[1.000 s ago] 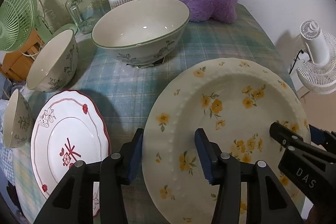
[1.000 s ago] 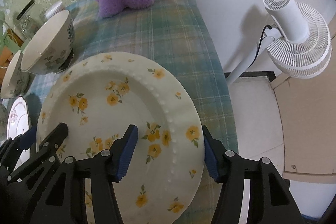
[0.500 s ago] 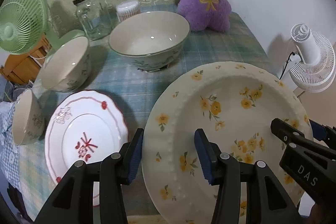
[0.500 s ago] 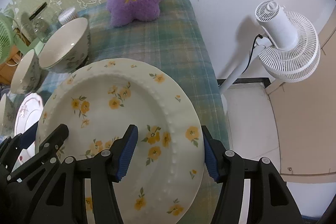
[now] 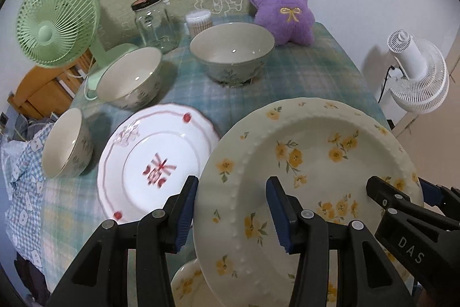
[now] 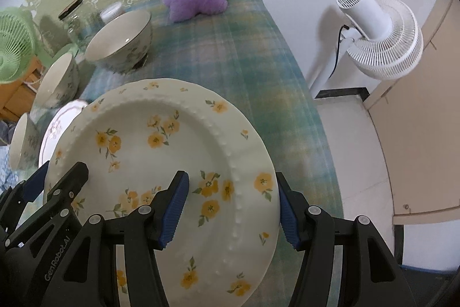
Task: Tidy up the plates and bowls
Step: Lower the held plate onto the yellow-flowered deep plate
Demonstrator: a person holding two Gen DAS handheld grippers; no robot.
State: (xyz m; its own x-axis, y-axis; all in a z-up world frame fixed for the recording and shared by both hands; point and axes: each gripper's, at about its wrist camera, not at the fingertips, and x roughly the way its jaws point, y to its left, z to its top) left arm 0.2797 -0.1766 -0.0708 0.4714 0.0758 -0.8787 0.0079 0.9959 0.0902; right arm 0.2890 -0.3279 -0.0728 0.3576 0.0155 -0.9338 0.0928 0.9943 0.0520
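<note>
- The left tool [image 5: 231,210] and right tool [image 6: 230,205] each clamp an opposite rim of the flowered plate [image 5: 310,163], jaws partly open around the rim.
- The plate hangs above the tabletop [image 5: 302,76], face up, tilted.
- It is round, with no long axis.
- Likely heavy, stiff, glazed-slick and breakable; rim grips suit it.
</note>
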